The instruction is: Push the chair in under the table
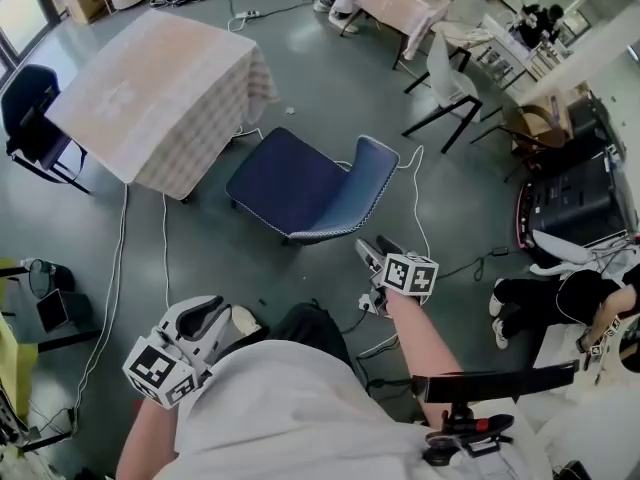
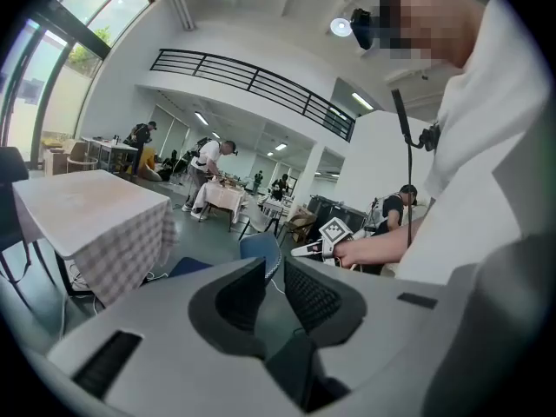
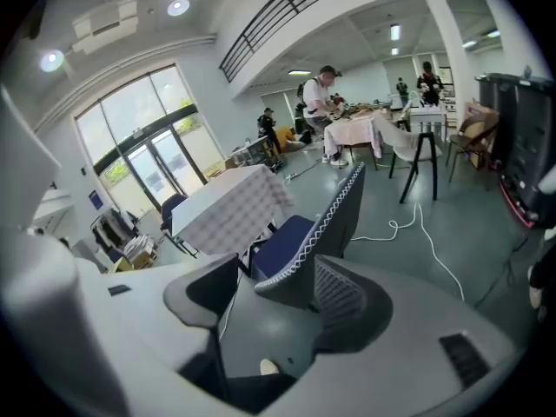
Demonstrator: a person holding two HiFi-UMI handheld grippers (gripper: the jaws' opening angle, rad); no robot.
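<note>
My own torso (image 1: 290, 408) in its white shirt cuts off the lower part of the head view. The chair (image 1: 300, 183) hides its legs beneath its seat, and a draped, pale checked cloth (image 1: 215, 118) covers the legs of the table (image 1: 150, 88). The chair has a dark blue padded seat and a curved backrest edged in white stitching. It stands on the glossy grey floor (image 1: 330, 88), pulled out from the table, with its seat front near the table's corner and its backrest towards me. The right gripper (image 1: 373, 251) hovers just behind that backrest. Its ribbed dark pads (image 3: 343, 298) are spread wide and press on nothing. The left gripper (image 1: 212, 316) hangs low at my side, its jaws slightly apart with nothing between them.
</note>
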